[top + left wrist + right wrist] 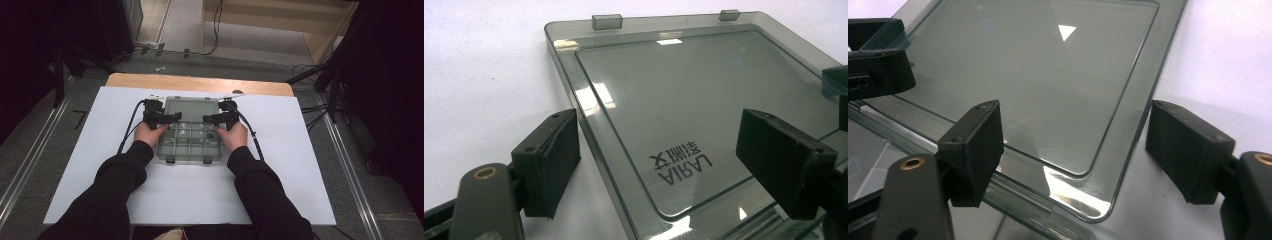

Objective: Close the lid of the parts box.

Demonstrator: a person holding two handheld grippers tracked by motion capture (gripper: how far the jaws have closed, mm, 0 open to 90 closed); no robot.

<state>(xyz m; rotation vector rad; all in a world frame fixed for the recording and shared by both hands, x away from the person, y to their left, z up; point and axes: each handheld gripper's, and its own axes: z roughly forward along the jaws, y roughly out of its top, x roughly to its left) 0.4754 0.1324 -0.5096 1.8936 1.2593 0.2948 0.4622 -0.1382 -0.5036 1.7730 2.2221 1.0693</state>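
In the middle of the frame a clear plastic box (190, 132) lies on the white table (75, 165), its lid (684, 110) flat open at the far side. The left gripper (161, 118) sits wide open across the lid's left edge — nothing held. The right gripper (220, 118) does the same on the right edge, so both are equally near the lid, whose long side runs left to right between them.

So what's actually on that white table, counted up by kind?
Clear plastic compartment box, lid open flat: 1
Hand-held grippers, black fingers spread open: 2, the left gripper and the right gripper
White board covering the table: 1
Small dark item in one compartment, too small to identify: 1
Total: 5
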